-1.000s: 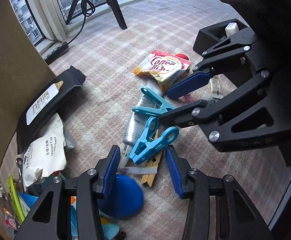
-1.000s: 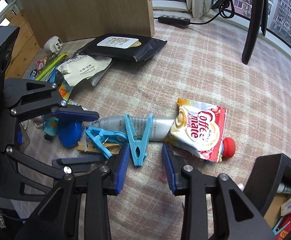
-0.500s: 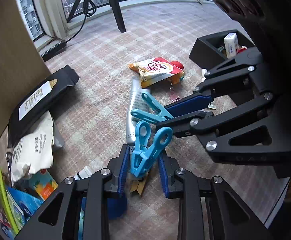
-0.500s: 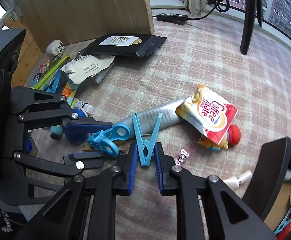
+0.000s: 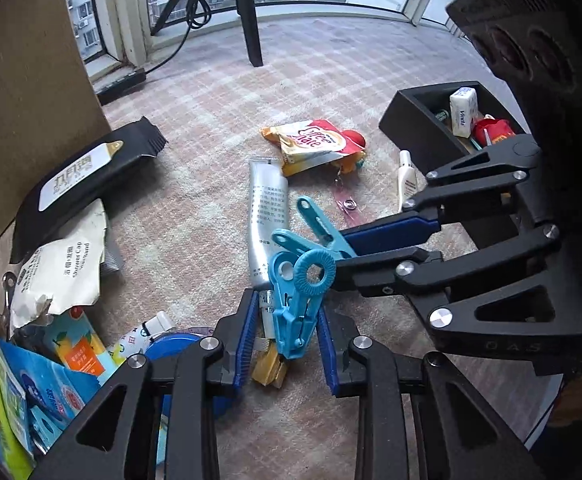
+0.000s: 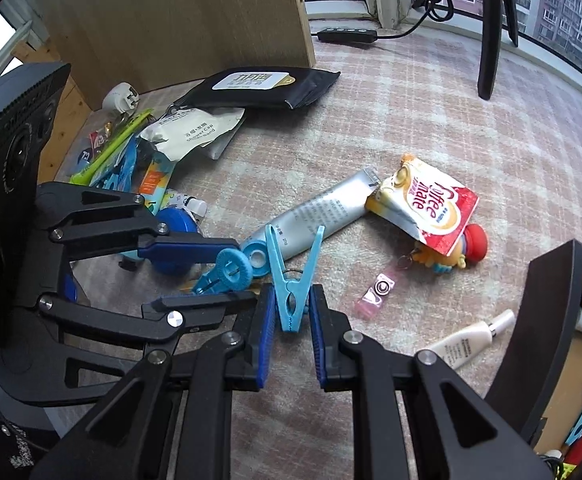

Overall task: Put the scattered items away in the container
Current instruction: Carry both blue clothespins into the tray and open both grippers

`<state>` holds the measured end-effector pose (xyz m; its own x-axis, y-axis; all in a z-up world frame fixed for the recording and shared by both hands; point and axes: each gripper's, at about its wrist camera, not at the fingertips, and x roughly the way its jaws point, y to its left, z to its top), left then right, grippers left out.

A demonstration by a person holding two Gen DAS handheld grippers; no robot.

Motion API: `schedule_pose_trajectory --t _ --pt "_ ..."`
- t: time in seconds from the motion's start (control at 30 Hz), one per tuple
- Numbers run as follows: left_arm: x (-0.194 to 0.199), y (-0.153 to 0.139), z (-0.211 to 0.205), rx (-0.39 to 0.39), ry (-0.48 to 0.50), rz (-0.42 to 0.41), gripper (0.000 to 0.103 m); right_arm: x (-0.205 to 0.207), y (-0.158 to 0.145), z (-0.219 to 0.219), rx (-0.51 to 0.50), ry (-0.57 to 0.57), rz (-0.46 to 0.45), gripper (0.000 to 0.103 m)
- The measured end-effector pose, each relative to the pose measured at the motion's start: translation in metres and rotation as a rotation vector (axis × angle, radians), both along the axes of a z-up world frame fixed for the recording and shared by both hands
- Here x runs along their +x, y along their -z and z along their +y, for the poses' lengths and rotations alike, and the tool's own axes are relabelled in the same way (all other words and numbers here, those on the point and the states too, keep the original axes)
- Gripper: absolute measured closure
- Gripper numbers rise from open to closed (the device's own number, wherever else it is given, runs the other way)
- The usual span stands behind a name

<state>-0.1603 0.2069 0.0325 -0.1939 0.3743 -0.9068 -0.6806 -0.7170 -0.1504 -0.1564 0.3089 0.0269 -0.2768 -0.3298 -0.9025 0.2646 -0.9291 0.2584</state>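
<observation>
Beside the silver tube (image 6: 315, 212), the left gripper (image 5: 287, 344) and right gripper (image 6: 289, 330) are each clasping a blue clothespin; next, carrying both to the black container (image 5: 419, 132).

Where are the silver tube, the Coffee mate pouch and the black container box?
Silver squeeze tube (image 6: 323, 212), right wrist view, on its printed middle.
Red and yellow Coffee mate pouch (image 6: 431, 200), right wrist view, on its lettering.
Black container box (image 5: 419, 128), left wrist view, on its outer wall.
</observation>
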Motion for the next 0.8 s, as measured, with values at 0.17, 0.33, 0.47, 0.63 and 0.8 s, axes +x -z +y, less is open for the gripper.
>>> schedule_pose_trajectory --t 0.17,0.33,0.47,0.63,0.8 --pt "0.001 -0.003 0.0 0.001 -0.009 0.029 0.081 0.002 -0.001 -0.004 0.0 -0.01 0.0 0.086" --pt "0.001 -0.006 0.001 0.006 -0.011 0.041 0.082 0.003 -0.001 -0.005 0.002 -0.008 -0.001 0.086" --pt "0.004 -0.011 -0.005 0.016 -0.011 0.04 0.09 0.004 -0.004 -0.004 0.0 -0.005 0.004 0.086" --pt "0.008 -0.018 -0.008 0.036 -0.052 0.034 0.09 0.01 -0.013 0.004 -0.013 0.027 0.02 0.086" --pt "0.019 -0.041 -0.004 0.082 -0.067 0.042 0.09 0.026 -0.032 0.024 -0.037 0.086 0.051 0.086"
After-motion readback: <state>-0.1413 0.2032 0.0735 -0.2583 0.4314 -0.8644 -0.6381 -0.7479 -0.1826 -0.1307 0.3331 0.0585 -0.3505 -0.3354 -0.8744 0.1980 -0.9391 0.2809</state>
